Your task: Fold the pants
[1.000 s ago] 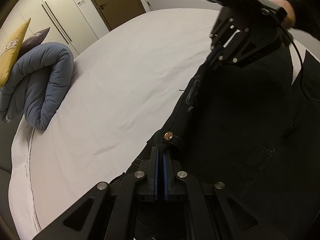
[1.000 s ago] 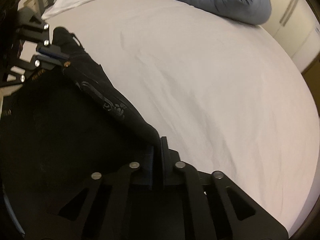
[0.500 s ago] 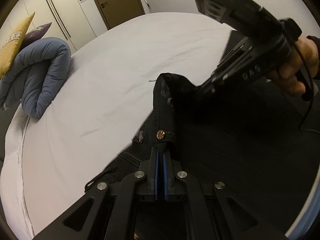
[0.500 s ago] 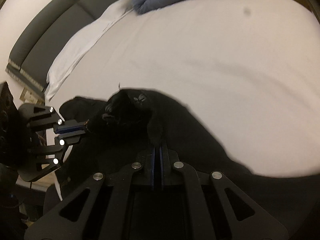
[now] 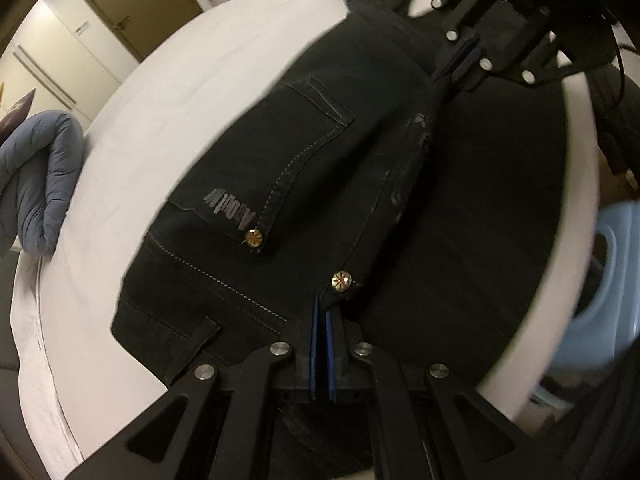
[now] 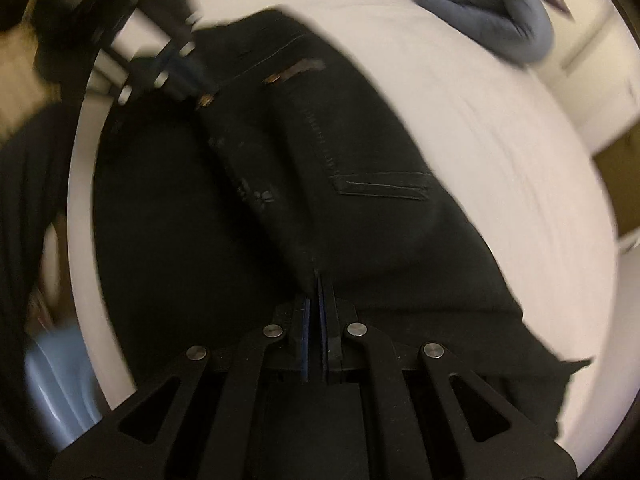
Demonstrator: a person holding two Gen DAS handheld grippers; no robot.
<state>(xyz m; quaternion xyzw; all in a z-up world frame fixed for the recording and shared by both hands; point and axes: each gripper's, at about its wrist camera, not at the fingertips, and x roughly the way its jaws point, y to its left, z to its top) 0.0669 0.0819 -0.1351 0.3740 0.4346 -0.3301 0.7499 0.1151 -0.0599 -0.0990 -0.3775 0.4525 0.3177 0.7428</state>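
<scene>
The black pants (image 5: pixel 304 168) lie on the white bed, one half lifted and stretched between both grippers. My left gripper (image 5: pixel 322 312) is shut on the waistband edge beside a brass rivet (image 5: pixel 341 281). My right gripper (image 6: pixel 314 292) is shut on the same folded edge farther along. It shows in the left wrist view (image 5: pixel 460 60) at the top right, clamped on the fabric. The left gripper shows in the right wrist view (image 6: pixel 188 76) at the top left. The pants (image 6: pixel 340 200) show a back pocket and stitching. The right wrist view is blurred by motion.
The white bed sheet (image 5: pixel 160 92) spreads to the left and far side. A folded blue-grey duvet (image 5: pixel 36 176) lies at the left end of the bed; it shows in the right wrist view (image 6: pixel 492 20). A light blue object (image 5: pixel 600 280) sits beyond the bed edge. Wardrobe doors stand behind.
Both grippers have carried the held pants edge up and across toward the near bed edge, turning one half over the other. The pocket side now faces up. Both stay shut.
</scene>
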